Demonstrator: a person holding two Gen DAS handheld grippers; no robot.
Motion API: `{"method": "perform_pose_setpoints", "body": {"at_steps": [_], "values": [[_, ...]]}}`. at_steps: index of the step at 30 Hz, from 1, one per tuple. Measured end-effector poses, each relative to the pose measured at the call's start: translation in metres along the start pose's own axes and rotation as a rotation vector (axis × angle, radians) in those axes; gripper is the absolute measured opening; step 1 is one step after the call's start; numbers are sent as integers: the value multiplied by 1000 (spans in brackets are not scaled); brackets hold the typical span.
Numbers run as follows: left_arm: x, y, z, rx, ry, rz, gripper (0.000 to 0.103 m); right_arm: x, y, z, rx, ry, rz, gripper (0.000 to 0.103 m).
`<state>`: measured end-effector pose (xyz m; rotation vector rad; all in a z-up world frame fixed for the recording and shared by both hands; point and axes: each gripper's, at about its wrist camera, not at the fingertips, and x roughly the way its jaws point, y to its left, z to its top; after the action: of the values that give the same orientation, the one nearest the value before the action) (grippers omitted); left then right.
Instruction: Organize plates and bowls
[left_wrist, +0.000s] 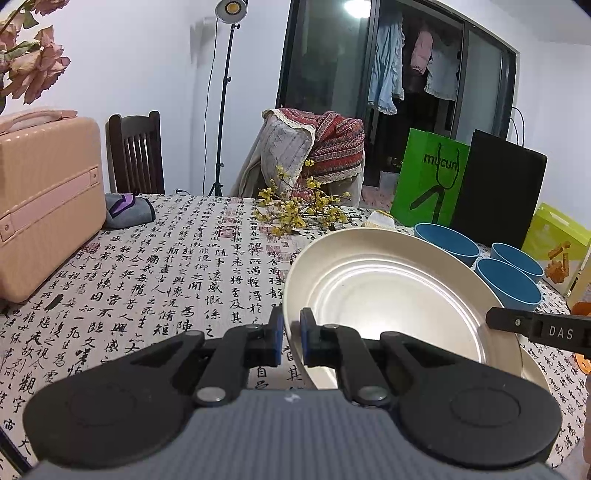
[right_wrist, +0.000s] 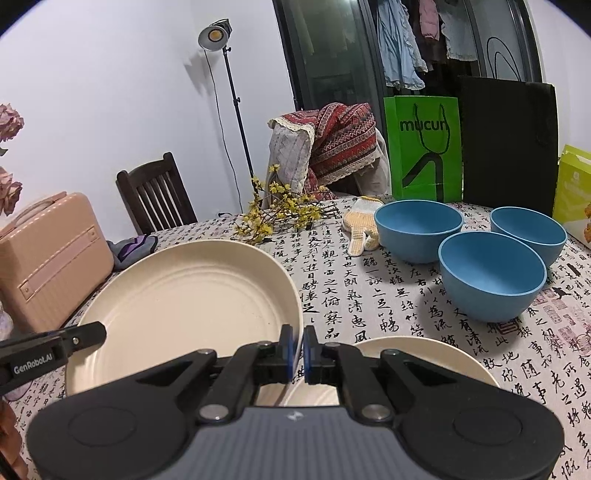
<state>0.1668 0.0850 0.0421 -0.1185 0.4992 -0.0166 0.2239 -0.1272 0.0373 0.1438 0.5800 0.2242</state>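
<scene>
I hold a cream plate (left_wrist: 388, 291) (right_wrist: 192, 302) tilted above the table by two opposite edges. My left gripper (left_wrist: 291, 332) is shut on its left rim and my right gripper (right_wrist: 299, 347) is shut on its right rim. The tip of a right finger (left_wrist: 496, 320) shows at the plate's far edge, and a left finger (right_wrist: 92, 331) shows in the right wrist view. A second cream plate (right_wrist: 417, 362) (left_wrist: 535, 369) lies flat on the table below. Three blue bowls (right_wrist: 419, 229) (right_wrist: 491, 275) (right_wrist: 528, 229) stand apart behind it on the right.
A pink case (left_wrist: 48, 206) stands at the table's left. Yellow flower sprigs (right_wrist: 280, 214), a knit glove (right_wrist: 360, 229) and a grey cloth (left_wrist: 127, 210) lie at the back. Behind the bowls stand a green bag (right_wrist: 423, 147), a black bag (right_wrist: 509, 140) and a green box (right_wrist: 574, 192).
</scene>
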Motion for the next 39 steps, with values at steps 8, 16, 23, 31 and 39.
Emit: {"method": "perform_pose_setpoints", "body": {"at_steps": [8,16,23,31,39], "values": [[-12,-9,-1,13,-25,-10,10,-10,-7,-2,17,-16,6,6],[-14,-17,-9,4,-15,-29,10,-17,-17,-6,23,-20,5,5],[-15,-24,-13,-7,-20,-52,10,-22,-30,-10,31,-22,-4,5],[-14,-33,-15,-12,-23,-68,10,-27,-39,-12,36,-28,-11,5],[-11,-42,-17,-5,-19,-80,10,-30,-49,-15,49,-31,-18,5]]}}
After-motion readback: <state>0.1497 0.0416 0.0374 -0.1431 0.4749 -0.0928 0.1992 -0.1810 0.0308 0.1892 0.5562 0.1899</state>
